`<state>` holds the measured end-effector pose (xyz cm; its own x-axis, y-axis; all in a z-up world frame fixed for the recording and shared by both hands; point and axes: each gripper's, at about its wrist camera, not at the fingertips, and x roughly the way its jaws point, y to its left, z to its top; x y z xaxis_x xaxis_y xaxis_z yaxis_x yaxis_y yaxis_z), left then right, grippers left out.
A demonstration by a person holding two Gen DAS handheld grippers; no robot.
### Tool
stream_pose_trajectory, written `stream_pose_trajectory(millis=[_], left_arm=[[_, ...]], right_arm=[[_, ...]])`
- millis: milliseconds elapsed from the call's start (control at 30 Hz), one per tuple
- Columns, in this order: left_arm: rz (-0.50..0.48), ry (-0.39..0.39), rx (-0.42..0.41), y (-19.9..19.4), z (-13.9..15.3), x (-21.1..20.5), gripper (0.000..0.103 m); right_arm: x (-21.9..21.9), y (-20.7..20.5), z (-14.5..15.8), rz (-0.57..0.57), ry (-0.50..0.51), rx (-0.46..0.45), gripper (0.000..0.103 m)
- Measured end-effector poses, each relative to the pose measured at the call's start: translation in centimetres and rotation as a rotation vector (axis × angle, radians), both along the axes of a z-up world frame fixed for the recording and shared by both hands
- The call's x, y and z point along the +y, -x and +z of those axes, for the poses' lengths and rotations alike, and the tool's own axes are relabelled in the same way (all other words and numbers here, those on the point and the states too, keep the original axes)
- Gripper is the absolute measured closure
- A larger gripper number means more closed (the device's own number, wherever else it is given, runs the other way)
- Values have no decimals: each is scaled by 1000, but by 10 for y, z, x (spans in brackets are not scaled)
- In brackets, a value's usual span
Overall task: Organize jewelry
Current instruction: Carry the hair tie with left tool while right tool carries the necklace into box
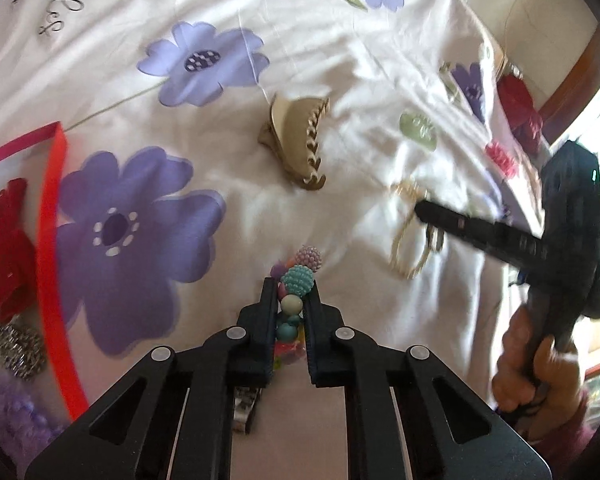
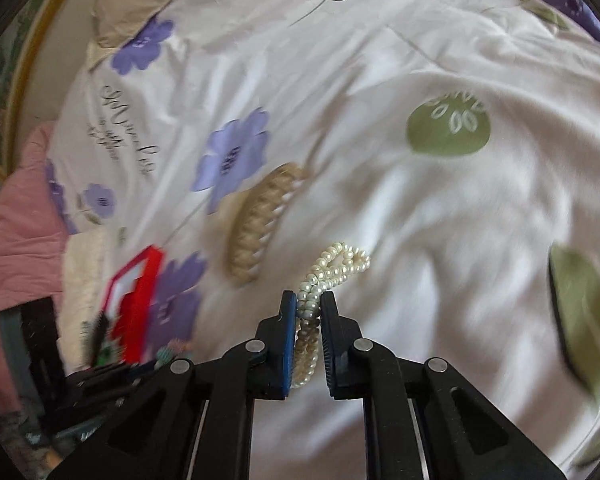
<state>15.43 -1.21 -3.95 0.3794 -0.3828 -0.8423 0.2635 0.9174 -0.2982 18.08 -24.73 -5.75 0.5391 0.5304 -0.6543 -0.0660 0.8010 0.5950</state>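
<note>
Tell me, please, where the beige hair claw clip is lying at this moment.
The beige hair claw clip lies on the flowered sheet, centre of the left wrist view, beyond the left gripper and its colourful beads. In the right wrist view it lies left of the pearl strand.

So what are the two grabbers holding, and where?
Left gripper pinches the colourful bead bracelet across its beads. Right gripper pinches the pearl strands near one end.

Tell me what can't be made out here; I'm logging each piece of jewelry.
- Bead bracelet, left wrist view: lower part hidden between the jaws.
- Pearl bracelet, right wrist view: near end hidden by the jaws.
- Red box, right wrist view: blurred, contents unreadable.
- Silver brooch, left wrist view: blurred at the edge.
</note>
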Motion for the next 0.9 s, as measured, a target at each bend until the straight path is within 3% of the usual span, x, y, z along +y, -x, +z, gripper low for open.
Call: stream_pose_trajectory(millis=[467,900], left_arm=[[151,93,-92,47,50,75,93],[327,114,-125,89,59,160,93]], right_arm=[[54,40,27,171,-119,-25,92],[116,55,50,307,-133,-68,92]])
